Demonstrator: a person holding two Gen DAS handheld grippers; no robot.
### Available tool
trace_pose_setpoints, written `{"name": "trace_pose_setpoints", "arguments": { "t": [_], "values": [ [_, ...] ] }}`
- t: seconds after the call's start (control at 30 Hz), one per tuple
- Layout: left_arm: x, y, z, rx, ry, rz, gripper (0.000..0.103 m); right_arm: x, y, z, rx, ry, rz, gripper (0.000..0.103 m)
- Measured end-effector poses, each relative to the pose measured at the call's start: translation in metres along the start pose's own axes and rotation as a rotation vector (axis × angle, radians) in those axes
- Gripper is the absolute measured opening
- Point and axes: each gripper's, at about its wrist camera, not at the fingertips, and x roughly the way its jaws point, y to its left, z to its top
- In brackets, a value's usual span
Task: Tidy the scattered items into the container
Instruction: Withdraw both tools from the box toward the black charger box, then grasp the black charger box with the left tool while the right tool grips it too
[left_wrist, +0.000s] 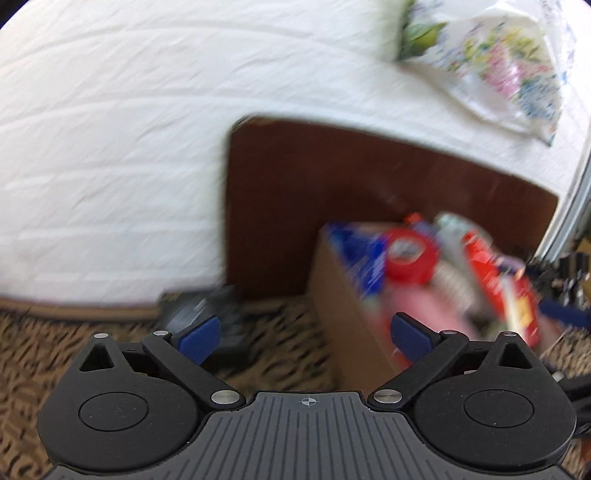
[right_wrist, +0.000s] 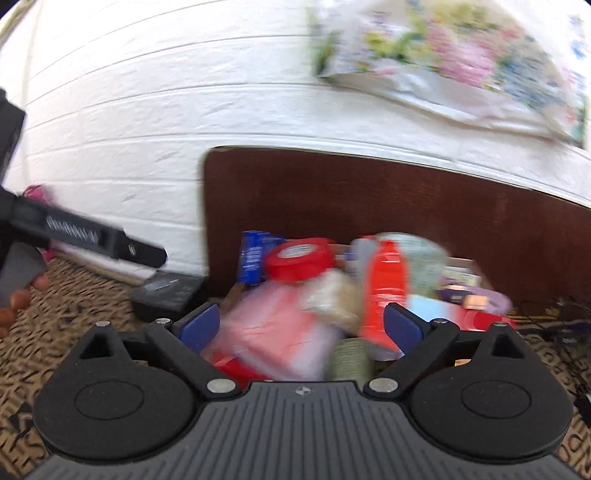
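Your left gripper (left_wrist: 301, 338) hangs over the floor with its blue-padded jaws spread wide apart and nothing between them. Your right gripper (right_wrist: 301, 328) is the same: jaws wide apart, empty, poised just above the box contents.

No writing can be read anywhere; both views are motion-blurred. The labels on the red lid and the blue packet show only as smears.

The brown cardboard box (left_wrist: 332, 295) stands on the floor just ahead of the left gripper and to its right, directly under the right gripper. It is heaped full:
- pink translucent plastic bag (right_wrist: 273, 325), nearest, in the front middle
- olive ribbed round piece (right_wrist: 351, 360) at the near edge, identity unclear
- beige crumbly block (right_wrist: 332, 299) against the pink bag
- bright red squeeze bottle (right_wrist: 384, 291), upright, right of centre
- round red lid with a pale label (right_wrist: 299, 258), behind the pink bag
- blue packet (right_wrist: 253, 254) at the far left corner
- pale greenish container (right_wrist: 417, 254) behind the red bottle
- lilac item (right_wrist: 476, 295) at the right side, blurred

A flat black case (right_wrist: 166, 295) lies on the floor just left of the box, outside it.

The floor is a tan carpet with black animal-print marks (left_wrist: 37, 354). A dark brown wooden board (right_wrist: 369, 199) stands behind the box against a white brick-pattern wall (left_wrist: 110, 147). A floral-printed plastic bag (right_wrist: 461, 59) hangs on the wall above. Dark cables (right_wrist: 554, 321) trail on the carpet at far right.
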Motion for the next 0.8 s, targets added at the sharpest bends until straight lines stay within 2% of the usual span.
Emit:
{"name": "trace_pose_setpoints", "arguments": {
  "t": [0.17,0.27,0.4,0.57,0.8],
  "values": [
    [-0.014,0.052,-0.027,-0.105,0.034,0.034,0.103,0.01,0.047,0.002,-0.038,-0.005,0.107,0.096],
    [-0.022,0.078,-0.036,-0.147,0.027,0.057,0.103,0.022,0.078,0.003,-0.078,-0.002,0.159,0.096],
    [-0.019,0.105,-0.039,-0.179,0.02,0.056,0.103,0.05,0.12,-0.002,-0.148,0.071,0.219,0.096],
    [0.006,0.126,-0.043,-0.191,0.028,0.019,0.103,0.096,0.15,-0.018,-0.192,0.119,0.182,0.094],
    [0.061,0.146,-0.032,-0.224,0.048,-0.034,0.099,0.153,0.156,-0.035,-0.175,0.151,0.072,0.094]
  ]
}}
